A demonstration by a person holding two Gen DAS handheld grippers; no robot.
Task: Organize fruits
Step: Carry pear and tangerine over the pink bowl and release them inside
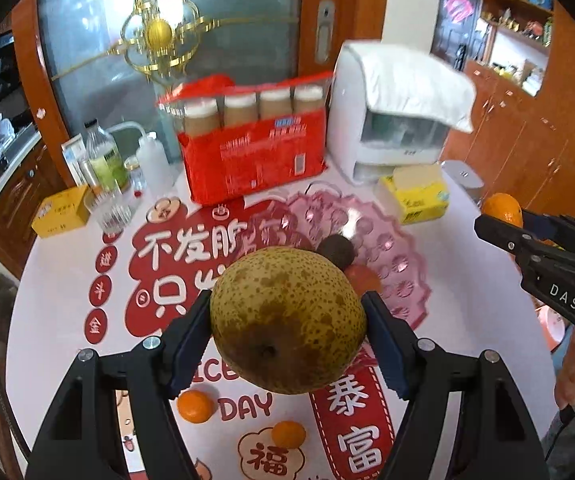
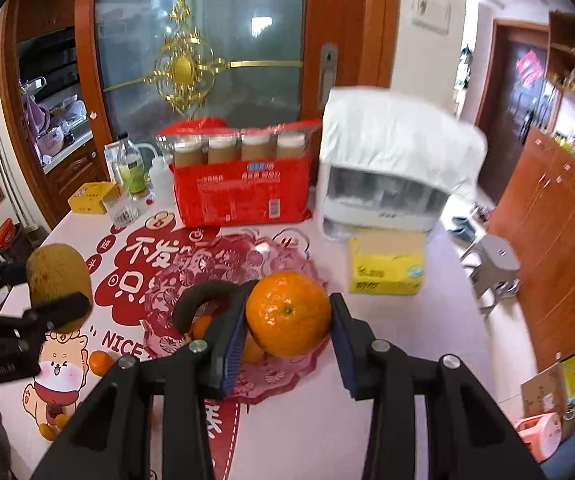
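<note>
A large speckled brown-green pear (image 1: 287,320) hangs above the table, with my left gripper (image 1: 287,314) shut on its sides. My right gripper (image 2: 289,320) is shut on an orange (image 2: 287,314) just over the pink glass plate (image 2: 223,264). In the plate lie a dark fruit (image 1: 337,250) and small orange fruits (image 2: 201,326), partly hidden. Two loose tangerines (image 1: 195,406) (image 1: 288,434) rest on the tablecloth below the pear. The left wrist view shows the right gripper (image 1: 503,220) with its orange (image 1: 503,206) at the far right. The right wrist view shows the left gripper (image 2: 43,288) and pear (image 2: 57,276) at the left.
Behind the plate stand a red pack of bottles (image 1: 251,152), a white appliance under a cloth (image 1: 391,120) and a yellow tissue pack (image 1: 419,196). A glass cup (image 1: 113,212), bottles (image 1: 107,156) and a yellow box (image 1: 61,212) crowd the back left. A person's hand (image 1: 571,376) shows at right.
</note>
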